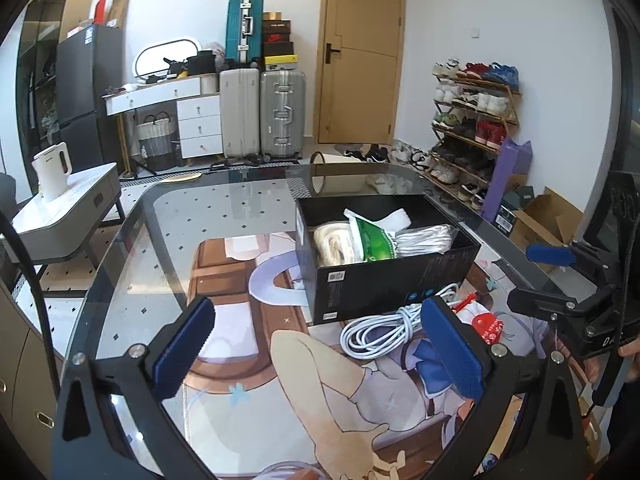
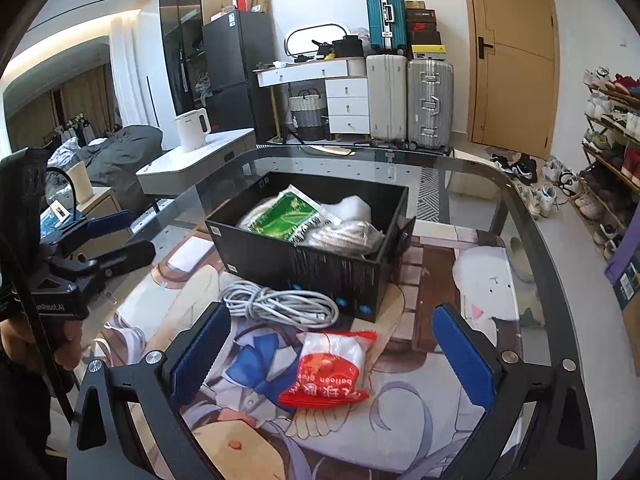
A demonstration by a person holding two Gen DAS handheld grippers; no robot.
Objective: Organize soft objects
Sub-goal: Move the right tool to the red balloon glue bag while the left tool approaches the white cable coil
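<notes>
A black box (image 1: 396, 280) (image 2: 304, 264) stands on the glass table and holds a green-and-white bag (image 1: 374, 240) (image 2: 286, 216), white rope bundles (image 1: 332, 244) (image 2: 348, 236) and other white packs. A coiled white cable (image 1: 380, 330) (image 2: 280, 304) lies in front of the box. A red-and-white balloon packet (image 2: 332, 368) (image 1: 482, 320) lies on the table between my right gripper's (image 2: 332, 364) open fingers. My left gripper (image 1: 320, 352) is open and empty, above the table left of the cable. The right gripper (image 1: 560, 276) shows at the right of the left view.
The glass table (image 1: 168, 216) covers a printed cartoon mat (image 2: 420, 420). A white side table with a kettle (image 1: 54, 170) stands to the left. Suitcases (image 1: 264, 116), a door and a shoe rack (image 1: 472, 128) are behind. The left gripper (image 2: 104, 240) appears at left in the right view.
</notes>
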